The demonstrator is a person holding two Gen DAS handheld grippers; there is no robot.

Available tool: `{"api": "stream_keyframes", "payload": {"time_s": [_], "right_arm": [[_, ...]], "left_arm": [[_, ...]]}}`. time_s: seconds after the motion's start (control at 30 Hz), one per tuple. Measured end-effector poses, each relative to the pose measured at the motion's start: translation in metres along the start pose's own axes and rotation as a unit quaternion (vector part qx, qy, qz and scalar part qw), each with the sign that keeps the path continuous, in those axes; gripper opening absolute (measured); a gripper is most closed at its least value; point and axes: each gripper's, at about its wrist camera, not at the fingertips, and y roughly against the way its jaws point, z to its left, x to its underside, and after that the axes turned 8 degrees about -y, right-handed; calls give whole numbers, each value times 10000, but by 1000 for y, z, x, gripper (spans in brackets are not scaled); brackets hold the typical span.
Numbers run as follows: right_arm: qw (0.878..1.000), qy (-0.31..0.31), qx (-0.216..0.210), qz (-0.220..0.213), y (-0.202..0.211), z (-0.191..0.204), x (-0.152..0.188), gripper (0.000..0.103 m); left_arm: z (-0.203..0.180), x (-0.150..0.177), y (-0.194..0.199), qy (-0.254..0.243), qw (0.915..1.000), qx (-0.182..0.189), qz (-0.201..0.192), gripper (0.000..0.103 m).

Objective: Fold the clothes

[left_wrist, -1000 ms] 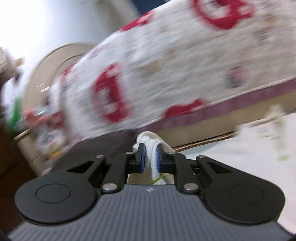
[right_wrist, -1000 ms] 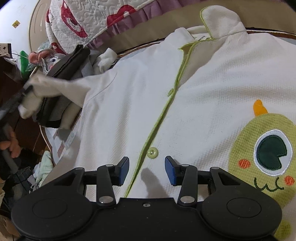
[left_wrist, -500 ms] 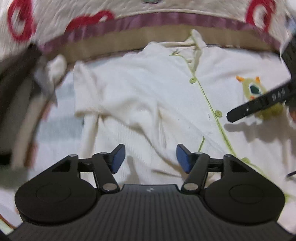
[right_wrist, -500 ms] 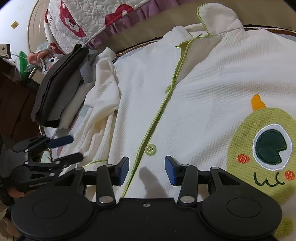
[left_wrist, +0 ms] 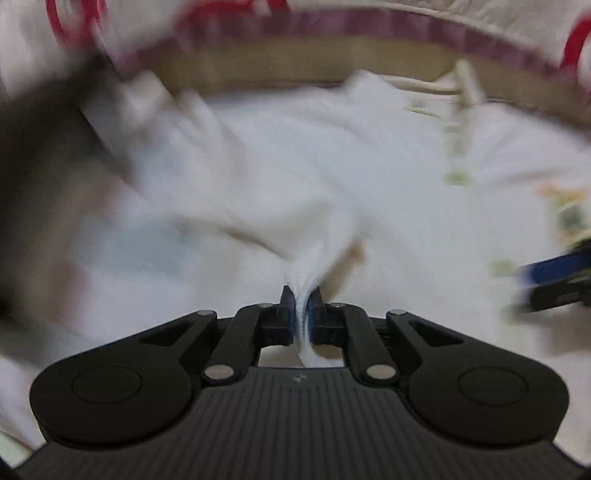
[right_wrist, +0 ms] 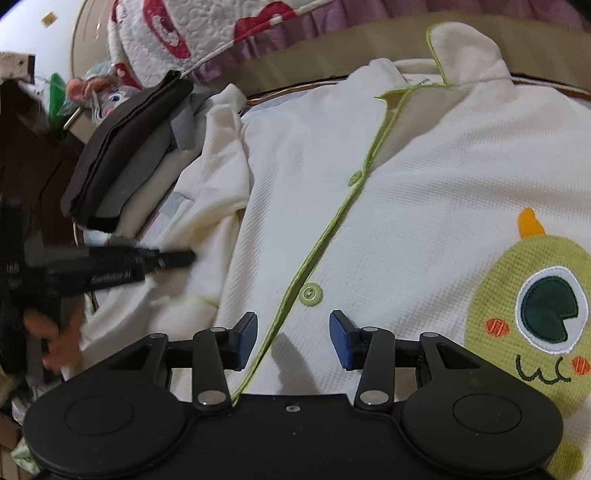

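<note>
Right gripper (right_wrist: 293, 338) hovers half-open over the cream pajama shirt (right_wrist: 424, 206), clamping nothing. Left gripper (left_wrist: 302, 308) is clamped tight on a pinch of that shirt's fabric. Two green buttons (right_wrist: 311, 294) visible; one monster patch (right_wrist: 535, 306). One folded dark garment (right_wrist: 122, 158) beyond, one quilt (right_wrist: 207, 29) farthest. Gripper lettering unreadable.

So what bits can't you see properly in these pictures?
- Left wrist view: motion blur smears the shirt and quilt.
- Left gripper: which part of the shirt its shut jaws pinch is unclear.
- Right wrist view: the right gripper body covers the shirt's bottom.
- The stuffed toy is half hidden behind dark folded clothes.
</note>
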Motion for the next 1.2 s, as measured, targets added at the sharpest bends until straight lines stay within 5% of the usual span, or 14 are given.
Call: {"api": "stream_keyframes", "payload": {"time_s": [0.07, 0.13, 0.23, 0.3, 0.33, 0.5, 0.7, 0.77, 0.8, 0.83, 0.87, 0.97, 1.1, 1.2], "right_arm": [[10000, 66, -1, -16, 0, 0, 1, 49], [10000, 74, -5, -16, 0, -1, 0, 49], [10000, 91, 0, -22, 0, -2, 0, 49], [9999, 100, 11, -27, -1, -1, 0, 49], [9999, 103, 13, -27, -1, -1, 0, 49], [9999, 138, 6, -33, 0, 0, 2, 49], [9997, 238, 40, -28, -1, 1, 3, 49], [9997, 241, 41, -34, -1, 1, 3, 49], [9997, 241, 41, -37, -1, 1, 2, 49], [9997, 222, 32, -47, -1, 1, 3, 49], [9998, 194, 21, -52, -1, 0, 2, 50], [9998, 190, 24, -48, -1, 1, 3, 50], [9996, 272, 93, -49, -1, 5, 4, 50], [9997, 209, 73, -36, 0, 4, 3, 50]], "left_arm": [[21, -15, 26, -431, 9948, -900, -224, 7], [49, -29, 48, -943, 9738, -2032, -400, 7], [93, -45, 70, -1766, 9130, -3624, -625, 7], [119, -54, 75, -2280, 8613, -4497, -627, 7], [131, -58, 74, -2429, 8397, -4812, -653, 7], [160, -62, 46, -2904, 7943, -5302, -605, 9], [182, -52, 22, -2800, 7803, -5579, -373, 13], [193, -50, 22, -2602, 7724, -5786, -283, 33], [198, -49, 22, -2532, 7658, -5906, -262, 54], [204, -48, 23, -2461, 7589, -6024, -241, 60], [211, -46, 24, -2339, 7607, -6053, -153, 60], [235, -46, 28, -1766, 7712, -6114, 148, 59], [270, -39, 46, -593, 8200, -5680, 373, 59], [274, -32, 63, 28, 8609, -5086, 170, 59]]}}
